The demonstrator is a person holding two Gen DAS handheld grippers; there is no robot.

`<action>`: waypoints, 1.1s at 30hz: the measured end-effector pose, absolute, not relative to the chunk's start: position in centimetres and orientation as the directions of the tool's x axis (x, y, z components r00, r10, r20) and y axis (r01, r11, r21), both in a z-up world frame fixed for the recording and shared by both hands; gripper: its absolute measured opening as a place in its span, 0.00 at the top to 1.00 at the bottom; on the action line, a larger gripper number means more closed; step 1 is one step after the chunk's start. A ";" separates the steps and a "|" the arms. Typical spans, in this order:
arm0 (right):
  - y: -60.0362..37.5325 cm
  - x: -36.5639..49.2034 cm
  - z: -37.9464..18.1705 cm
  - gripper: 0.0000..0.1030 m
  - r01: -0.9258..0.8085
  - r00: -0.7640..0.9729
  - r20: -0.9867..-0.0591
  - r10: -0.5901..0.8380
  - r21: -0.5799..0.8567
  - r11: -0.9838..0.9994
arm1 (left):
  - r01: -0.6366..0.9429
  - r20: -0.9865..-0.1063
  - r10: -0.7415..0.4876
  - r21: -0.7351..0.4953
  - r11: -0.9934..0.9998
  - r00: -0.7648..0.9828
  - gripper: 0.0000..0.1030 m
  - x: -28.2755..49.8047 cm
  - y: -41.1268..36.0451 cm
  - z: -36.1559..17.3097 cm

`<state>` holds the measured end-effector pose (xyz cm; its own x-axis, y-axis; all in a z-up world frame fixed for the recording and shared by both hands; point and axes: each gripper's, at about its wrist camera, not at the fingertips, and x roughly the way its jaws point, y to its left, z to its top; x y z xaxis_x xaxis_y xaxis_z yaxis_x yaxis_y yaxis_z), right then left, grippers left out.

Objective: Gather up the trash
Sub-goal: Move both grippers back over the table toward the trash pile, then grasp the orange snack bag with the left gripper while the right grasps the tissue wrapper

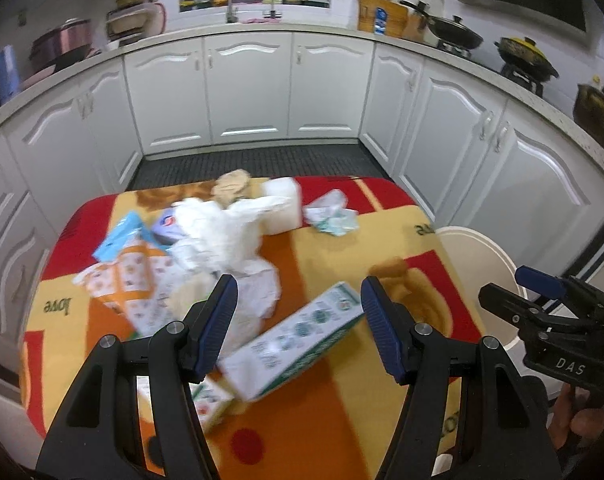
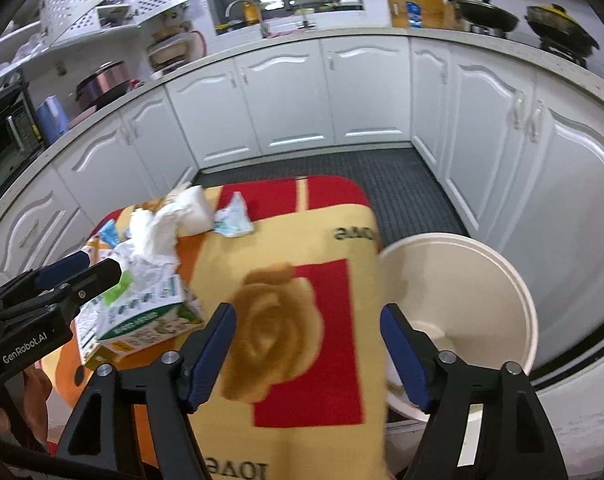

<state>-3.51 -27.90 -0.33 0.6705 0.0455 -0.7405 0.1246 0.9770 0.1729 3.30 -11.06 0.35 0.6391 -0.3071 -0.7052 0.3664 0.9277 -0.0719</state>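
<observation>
Altogether two cartons (image 1: 294, 344), one white bucket (image 2: 462, 304), two empty grippers (image 1: 300, 312).

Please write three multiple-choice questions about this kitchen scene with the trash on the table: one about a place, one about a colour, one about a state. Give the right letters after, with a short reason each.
1. Where does the white bin stand?
A. On the table, in the middle of the trash
B. Beside the table, lower than its top
C. On the counter near the sink

2. What colour are the pads on the gripper fingers?
A. Blue
B. Red
C. Yellow

3. In what state is the right gripper?
A. Shut on a tissue
B. Shut on a carton
C. Open, with nothing between its fingers

Answers:
1 B: the white bin shows below the edge of the table.
2 A: the fingers carry blue pads in both views.
3 C: the right gripper stands wide, and only the cloth and bin show behind the gap.
</observation>
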 end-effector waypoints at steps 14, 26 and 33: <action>-22.8 1.2 -1.4 0.24 0.017 0.642 -0.755 0.130 0.183 0.983 | 0.171 -0.730 -0.239 -0.168 0.971 0.640 0.38 5.0 0.9 -0.5; -21.2 5.6 -1.7 0.24 -0.032 0.627 -0.757 0.184 0.211 0.977 | 0.119 -0.747 -0.267 -0.247 0.962 0.610 0.37 7.7 2.2 -3.5; -22.7 8.6 -2.9 0.24 -0.006 0.614 -0.771 0.168 0.209 0.978 | 0.097 -0.740 -0.290 -0.293 0.951 0.607 0.37 9.6 1.7 -4.7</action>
<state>8.62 -22.65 -2.94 0.6141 0.1684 -0.7711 -0.0055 0.9779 0.2091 9.59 1.70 -4.65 0.6073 -0.2899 -0.7397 0.0965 0.9511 -0.2934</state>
